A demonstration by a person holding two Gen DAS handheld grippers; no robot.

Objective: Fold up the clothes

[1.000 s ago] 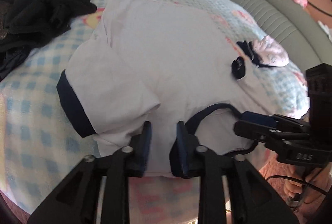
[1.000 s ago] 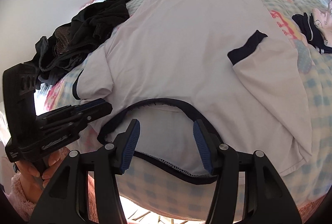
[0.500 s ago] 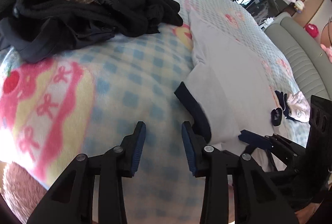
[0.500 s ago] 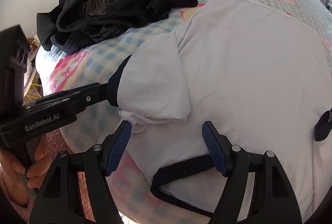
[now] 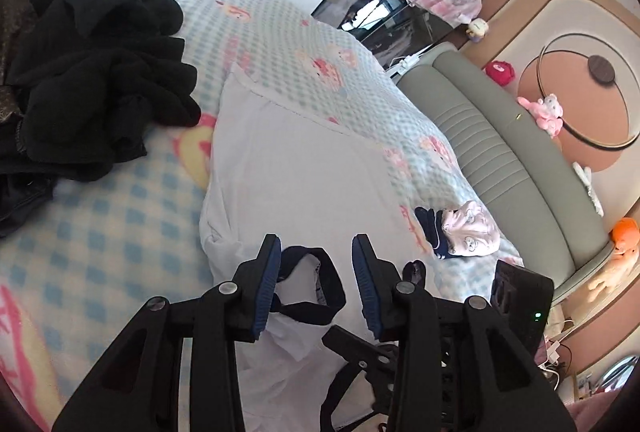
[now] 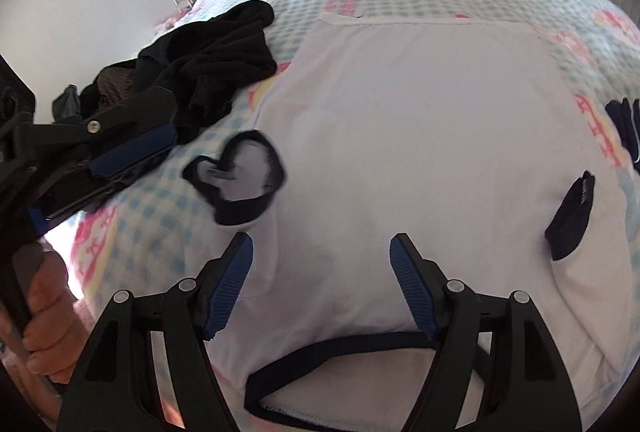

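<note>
Matt white cloth T-shirt (image 6: 420, 136) on a fleecy checked blanket (image 5: 100, 216).

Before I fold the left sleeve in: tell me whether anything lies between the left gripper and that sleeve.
Nothing visible does. The left gripper is open, the navy sleeve cuff showing between its fingers. The black clothes pile lies off to the side.

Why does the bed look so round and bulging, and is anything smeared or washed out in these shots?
Fisheye lenses curve both views and darken the corners. In the right wrist view the white shirt balloons like a dome, its navy sleeve cuff is motion-blurred, and bright light washes out the bed edge by the left claw. In the left wrist view the checked blanket looks soft.
</note>
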